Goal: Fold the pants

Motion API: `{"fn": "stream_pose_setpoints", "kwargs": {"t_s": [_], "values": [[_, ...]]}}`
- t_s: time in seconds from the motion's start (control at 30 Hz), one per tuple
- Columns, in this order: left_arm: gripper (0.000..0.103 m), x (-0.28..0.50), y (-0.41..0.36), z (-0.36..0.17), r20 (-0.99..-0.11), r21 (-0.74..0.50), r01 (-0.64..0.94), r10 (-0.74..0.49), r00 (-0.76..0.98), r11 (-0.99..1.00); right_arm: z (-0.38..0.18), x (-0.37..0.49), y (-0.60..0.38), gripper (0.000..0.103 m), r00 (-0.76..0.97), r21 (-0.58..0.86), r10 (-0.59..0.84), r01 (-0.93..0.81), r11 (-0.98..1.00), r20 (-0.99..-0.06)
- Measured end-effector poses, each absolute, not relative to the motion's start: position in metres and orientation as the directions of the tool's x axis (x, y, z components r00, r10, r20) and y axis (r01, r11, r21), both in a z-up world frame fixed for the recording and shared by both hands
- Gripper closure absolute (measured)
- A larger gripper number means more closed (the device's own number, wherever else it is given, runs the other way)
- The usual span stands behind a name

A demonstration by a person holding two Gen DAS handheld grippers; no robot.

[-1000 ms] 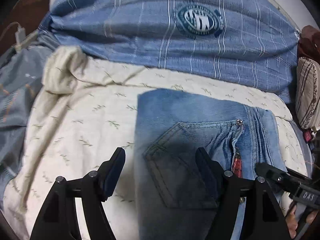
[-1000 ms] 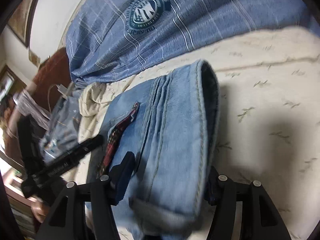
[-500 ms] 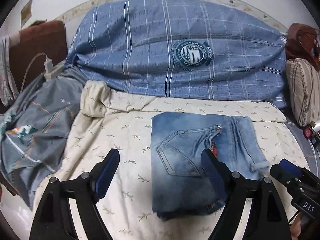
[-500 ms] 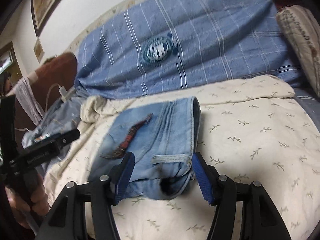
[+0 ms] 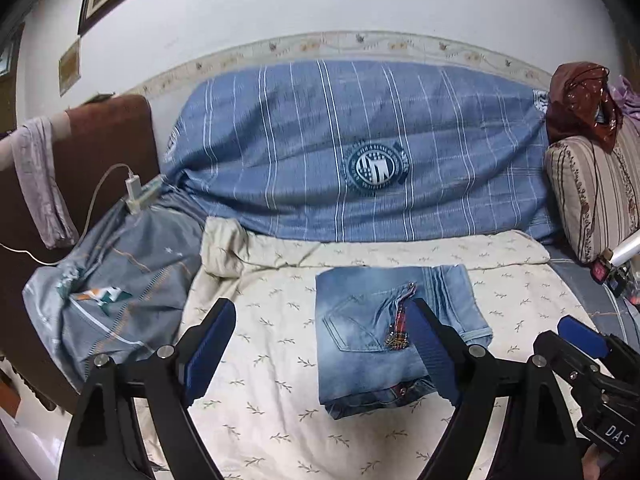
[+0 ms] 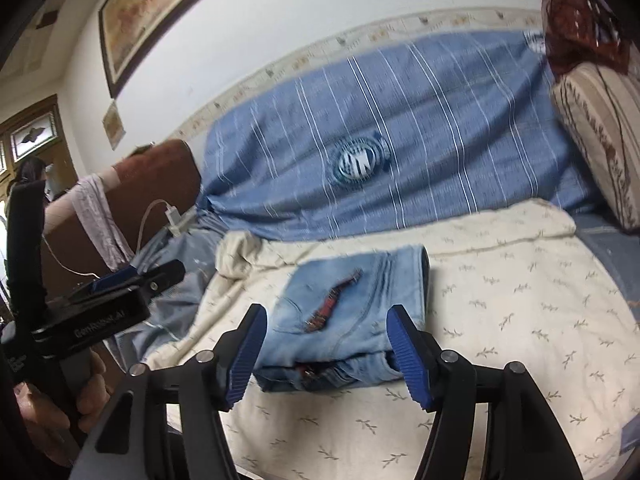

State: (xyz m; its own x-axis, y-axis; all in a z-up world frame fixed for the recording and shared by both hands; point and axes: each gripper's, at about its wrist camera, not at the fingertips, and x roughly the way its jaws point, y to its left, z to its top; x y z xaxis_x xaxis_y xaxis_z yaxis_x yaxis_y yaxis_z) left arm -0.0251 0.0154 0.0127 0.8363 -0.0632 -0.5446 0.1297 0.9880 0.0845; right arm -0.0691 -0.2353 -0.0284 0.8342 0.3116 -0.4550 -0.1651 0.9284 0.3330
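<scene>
The folded jeans point(image 5: 384, 328) lie flat on the cream leaf-print sheet point(image 5: 276, 360), a compact rectangle with a back pocket and a strip of red plaid trim facing up. Taking the jeans as the landmark: the striped blue cover with a round crest point(image 5: 360, 148) drapes the bed just behind them, a grey-blue quilt point(image 5: 116, 292) is bunched well to their left, and a striped beige cushion point(image 5: 592, 196) stands well to their right.

The left gripper point(image 5: 320, 350) hangs above and in front of the jeans, clear of the cloth. Its jaws are opening, and nothing is between the 2 blue pads point(image 5: 208, 348); the jeans only show through the gap, with the right pad overlapping their right half in view.

The right gripper point(image 6: 328, 354) also sits apart from the jeans point(image 6: 352, 312), on their near side, its 2 fingers spread and gripping nothing. In the right wrist view the folded near edge of the jeans appears between its pads point(image 6: 406, 356), yet neither pad touches the denim. A hand point(image 6: 60, 392) grips the left tool's handle, off to the left of the jeans.
</scene>
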Motion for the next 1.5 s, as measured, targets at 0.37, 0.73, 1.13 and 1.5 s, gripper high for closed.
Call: {"fn": "stream_pose_setpoints", "kwargs": {"t_s": [0.37, 0.73, 1.13, 1.5], "values": [[0.004, -0.060, 0.020, 0.040, -0.471, 0.111, 0.086, -0.024, 0.882, 0.990, 0.007, -0.102, -0.224, 0.036, 0.874, 0.312, 0.292, -0.174, 0.934, -0.388], [0.000, -0.091, 0.017, 0.059, -0.394, 0.162, 0.056, 0.012, 0.919, 0.985, 0.024, -0.125, -0.223, 0.035, 0.892, 0.309, 0.285, -0.177, 0.934, -0.352], [0.000, -0.113, 0.020, 0.072, -0.360, 0.161, 0.046, 0.016, 0.933, 0.986, 0.036, -0.145, -0.216, 0.034, 0.904, 0.285, 0.282, -0.192, 0.939, -0.321], [0.000, -0.109, 0.023, 0.065, -0.390, 0.150, 0.048, 0.015, 0.921, 0.988, 0.029, -0.142, -0.208, 0.031, 0.907, 0.239, 0.230, -0.150, 0.959, -0.354]]}}
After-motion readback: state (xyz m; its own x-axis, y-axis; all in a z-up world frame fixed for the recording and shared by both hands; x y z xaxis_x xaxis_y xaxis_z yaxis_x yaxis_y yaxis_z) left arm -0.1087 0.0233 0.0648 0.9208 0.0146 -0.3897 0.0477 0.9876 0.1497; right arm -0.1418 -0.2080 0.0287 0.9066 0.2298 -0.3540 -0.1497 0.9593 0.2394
